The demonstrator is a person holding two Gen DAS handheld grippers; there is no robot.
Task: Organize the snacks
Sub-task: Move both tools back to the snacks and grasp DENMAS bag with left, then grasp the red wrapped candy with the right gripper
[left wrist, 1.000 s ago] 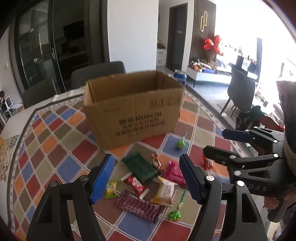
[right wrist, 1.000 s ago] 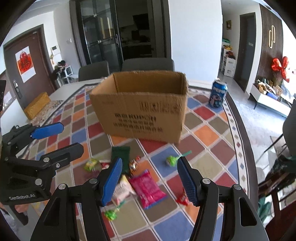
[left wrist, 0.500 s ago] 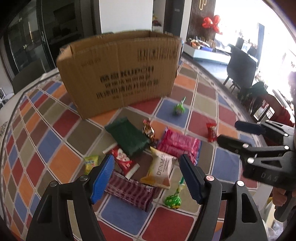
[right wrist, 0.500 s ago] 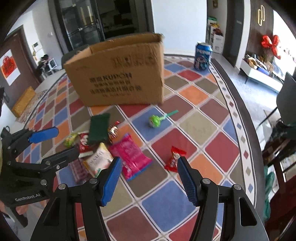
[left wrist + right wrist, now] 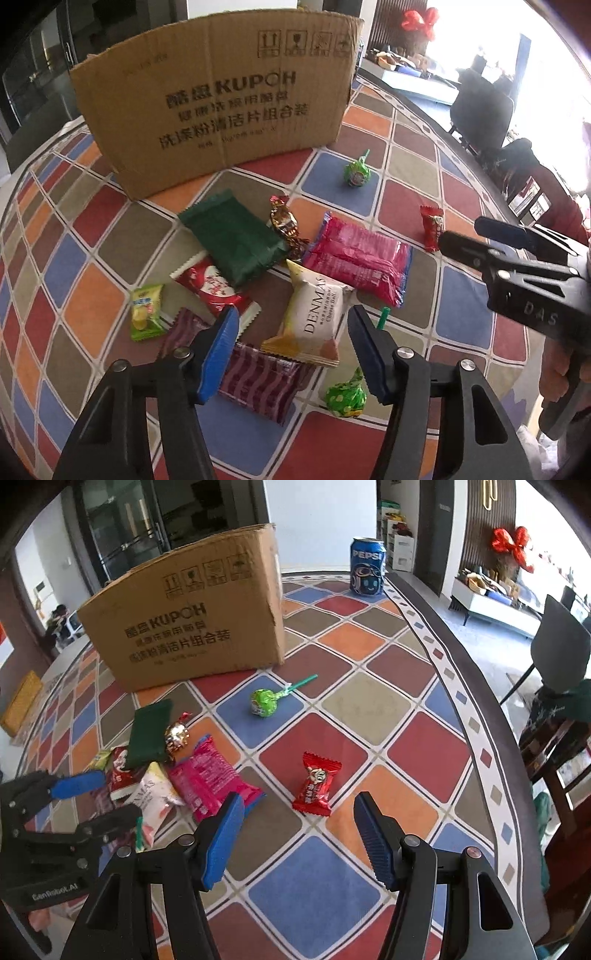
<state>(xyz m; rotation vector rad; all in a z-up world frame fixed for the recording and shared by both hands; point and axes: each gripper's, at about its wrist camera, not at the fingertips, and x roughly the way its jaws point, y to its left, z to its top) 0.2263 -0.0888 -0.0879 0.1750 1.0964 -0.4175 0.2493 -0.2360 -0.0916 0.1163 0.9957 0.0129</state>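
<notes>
On the checkered tablecloth (image 5: 88, 302), snacks lay loose before the cardboard box (image 5: 221, 99) — none packed yet. The left gripper (image 5: 291, 350), jaws just narrowed but gripping nothing, hung over the cream Denmas packet (image 5: 314, 314); lowering and pinching it seemed next. The right gripper (image 5: 299, 834) stood agape and empty above the small red candy (image 5: 316, 784) — likely its target.
</notes>
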